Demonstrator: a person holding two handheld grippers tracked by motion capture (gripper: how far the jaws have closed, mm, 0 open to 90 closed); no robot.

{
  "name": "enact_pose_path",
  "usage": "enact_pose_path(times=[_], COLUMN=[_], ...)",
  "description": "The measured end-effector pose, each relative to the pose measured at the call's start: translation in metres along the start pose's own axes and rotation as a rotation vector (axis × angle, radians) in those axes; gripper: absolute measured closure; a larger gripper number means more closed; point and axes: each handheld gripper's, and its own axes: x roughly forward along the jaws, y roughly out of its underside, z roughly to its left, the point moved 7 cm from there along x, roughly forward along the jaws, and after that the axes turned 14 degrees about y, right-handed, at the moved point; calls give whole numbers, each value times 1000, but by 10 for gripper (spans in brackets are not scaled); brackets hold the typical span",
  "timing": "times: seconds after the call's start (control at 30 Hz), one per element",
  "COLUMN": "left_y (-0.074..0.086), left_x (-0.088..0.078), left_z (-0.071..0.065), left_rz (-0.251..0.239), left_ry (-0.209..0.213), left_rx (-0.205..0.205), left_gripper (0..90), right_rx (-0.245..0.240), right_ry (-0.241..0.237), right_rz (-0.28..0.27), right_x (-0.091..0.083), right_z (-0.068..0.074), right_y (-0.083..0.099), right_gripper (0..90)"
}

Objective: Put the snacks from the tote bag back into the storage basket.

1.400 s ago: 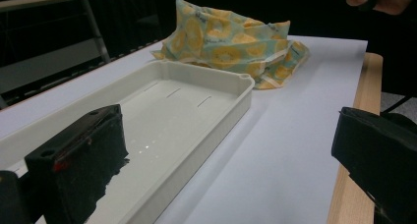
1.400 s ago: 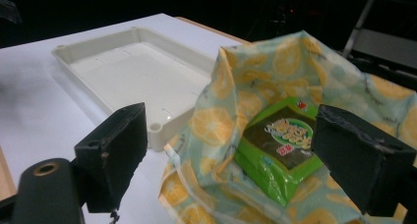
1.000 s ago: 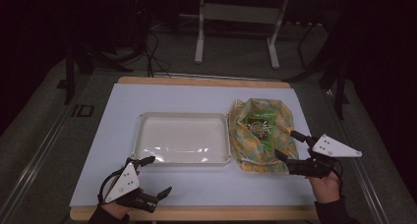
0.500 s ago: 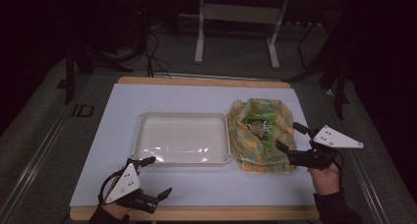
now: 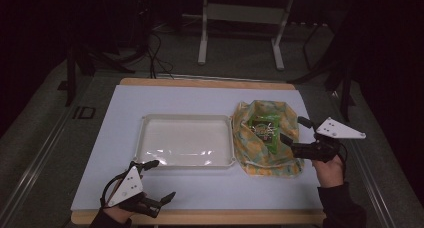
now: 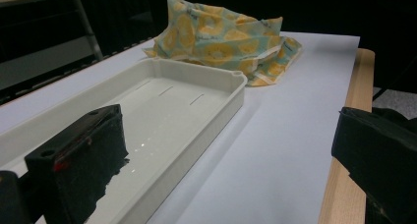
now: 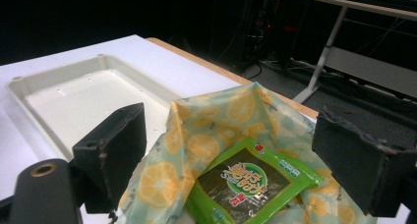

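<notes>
High view: green packet (image 5: 263,129) lies diagonally in bag (image 5: 250,153).

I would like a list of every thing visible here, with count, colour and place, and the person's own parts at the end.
tray: one, cream white, middle of the mat, nothing in it.
cloth bag: one, yellow and pale green lemon print, right of the tray, lying open.
snack packet: one, green, inside the open bag.
mat: one, pale blue, on the wooden table.
left gripper: one, black, near edge, open.
right gripper: one, black, open over the bag.
</notes>
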Motion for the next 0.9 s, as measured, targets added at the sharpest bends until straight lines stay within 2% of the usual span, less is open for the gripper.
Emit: enact_pose_path(times=[0.1,0.17,0.27,0.33,0.47,0.53,0.67,0.9], left_y=[0,0,1,0,1,1,1,0], left_x=[1,1,1,1,1,1,1,1], left_z=[0,0,0,0,0,0,0,0], left_rz=[2,2,3,3,4,3,3,4], left_ry=[5,7,8,8,7,7,6,7], left_rx=[-2,-3,-4,-4,-4,-5,-5,-4], left_gripper=[5,5,5,5,5,5,5,5], right_rx=[33,63,74,75,78,86,107,114], right_ry=[-2,19,23,50,52,73,61,74], right_rz=[-13,-19,-19,-1,30,43,58,117], right_x=[4,7,12,16,23,27,31,41], right_z=[-4,-8,-12,-13,-15,-18,-22,-27], right_y=[-2,-3,-2,-1,4,6,9,15], right_gripper=[121,122,121,121,122,122,122,137])
